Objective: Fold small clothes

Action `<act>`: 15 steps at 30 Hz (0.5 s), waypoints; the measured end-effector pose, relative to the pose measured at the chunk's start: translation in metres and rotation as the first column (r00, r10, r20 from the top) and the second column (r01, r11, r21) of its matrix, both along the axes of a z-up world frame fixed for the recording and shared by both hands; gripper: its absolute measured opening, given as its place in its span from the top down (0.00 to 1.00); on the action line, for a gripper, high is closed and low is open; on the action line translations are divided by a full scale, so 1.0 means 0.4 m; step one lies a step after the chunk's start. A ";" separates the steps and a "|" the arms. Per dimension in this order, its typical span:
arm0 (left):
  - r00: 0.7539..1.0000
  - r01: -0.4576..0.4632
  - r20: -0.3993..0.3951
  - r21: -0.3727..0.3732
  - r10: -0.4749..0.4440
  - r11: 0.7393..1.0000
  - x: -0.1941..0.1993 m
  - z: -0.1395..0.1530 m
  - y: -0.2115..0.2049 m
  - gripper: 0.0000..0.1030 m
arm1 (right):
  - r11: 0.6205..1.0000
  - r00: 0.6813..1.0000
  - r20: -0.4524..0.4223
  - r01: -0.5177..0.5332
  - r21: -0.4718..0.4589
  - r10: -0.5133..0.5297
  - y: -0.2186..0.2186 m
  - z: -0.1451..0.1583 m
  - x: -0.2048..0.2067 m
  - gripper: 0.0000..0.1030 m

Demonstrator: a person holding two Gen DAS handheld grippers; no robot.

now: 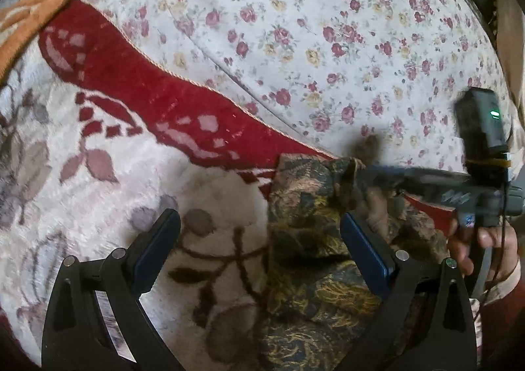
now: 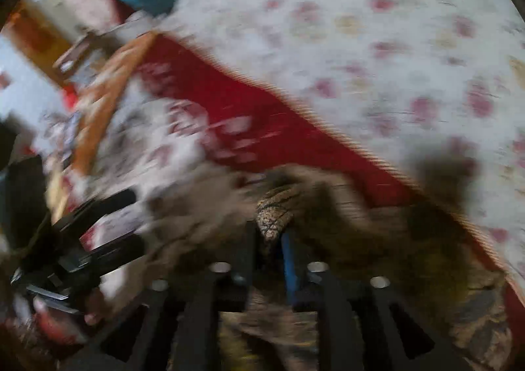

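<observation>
The small cloth (image 1: pixel 305 239) lay on the blanket (image 1: pixel 98 157), and the bed sheet (image 1: pixel 328 26) lay behind and under the blanket.

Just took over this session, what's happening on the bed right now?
A person is folding a small dark patterned garment on a red and white plush blanket over a floral sheet. The right gripper is shut on a bunched part of the cloth and lifting it; that view is blurred. The left gripper is open above the garment's left edge.

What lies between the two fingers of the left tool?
In the left wrist view, the left tool stands open; between its fingers lie the white plush blanket and the left edge of the dark patterned garment.
</observation>
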State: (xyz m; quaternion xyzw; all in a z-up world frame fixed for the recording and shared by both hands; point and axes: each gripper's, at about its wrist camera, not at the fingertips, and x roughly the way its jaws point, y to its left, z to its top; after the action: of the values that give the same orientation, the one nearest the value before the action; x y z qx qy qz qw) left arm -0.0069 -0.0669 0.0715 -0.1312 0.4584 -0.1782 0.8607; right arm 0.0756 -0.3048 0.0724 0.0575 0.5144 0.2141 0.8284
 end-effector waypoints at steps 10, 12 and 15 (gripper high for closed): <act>1.000 0.018 -0.001 0.046 -0.018 0.999 -0.023 -0.003 -0.035 0.04 | 0.971 1.000 -0.012 0.016 0.239 -0.014 -0.106 0.018 -0.274 0.51; 1.000 0.021 -0.004 0.052 -0.021 0.998 -0.021 -0.007 -0.038 0.04 | 0.974 0.996 -0.083 0.000 0.227 0.019 -0.046 -0.052 -0.248 0.51; 1.000 0.019 0.007 0.062 -0.020 0.998 -0.017 -0.010 -0.038 0.04 | 0.960 0.994 -0.106 0.027 0.280 0.003 -0.001 -0.089 -0.153 0.51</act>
State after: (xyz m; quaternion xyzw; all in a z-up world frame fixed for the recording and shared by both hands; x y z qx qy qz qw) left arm -0.0136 -0.0820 0.0674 -0.0994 0.4619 -0.1727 0.8643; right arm 0.0143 -0.3051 0.0368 0.1889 0.5214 0.2764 0.7849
